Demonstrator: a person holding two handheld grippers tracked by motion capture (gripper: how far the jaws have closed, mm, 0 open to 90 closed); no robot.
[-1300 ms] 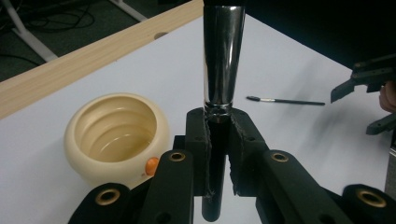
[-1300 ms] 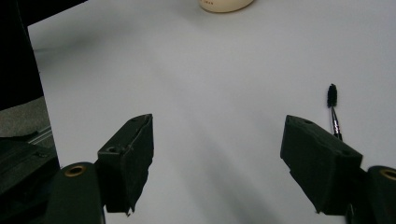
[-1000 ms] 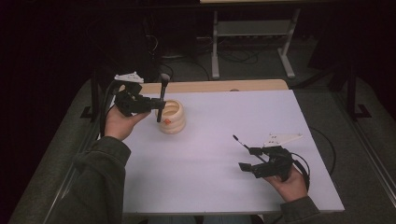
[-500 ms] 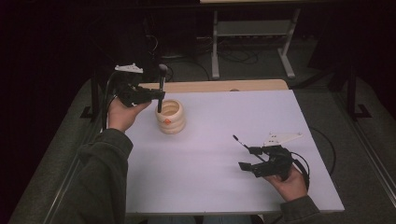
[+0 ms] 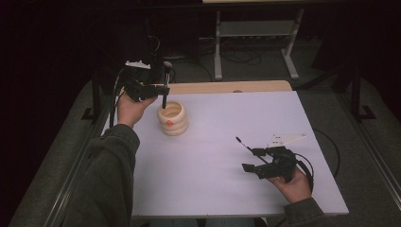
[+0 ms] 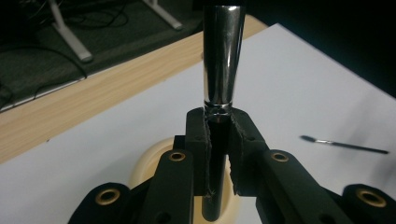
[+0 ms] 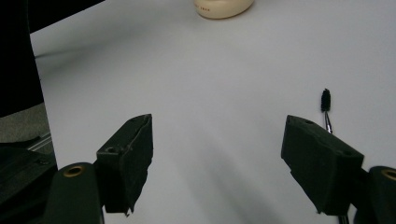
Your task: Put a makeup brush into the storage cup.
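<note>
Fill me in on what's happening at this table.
A person works with two handheld grippers. The left gripper is clamped on a makeup brush, held upright with its handle end over the cream ribbed holder. The right gripper rests open near the table's right side, beside a thin brush lying flat.

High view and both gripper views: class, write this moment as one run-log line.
left gripper: shut on brush, upright over cup | right gripper: open, holding nothing | thin brush: lying on table
</note>
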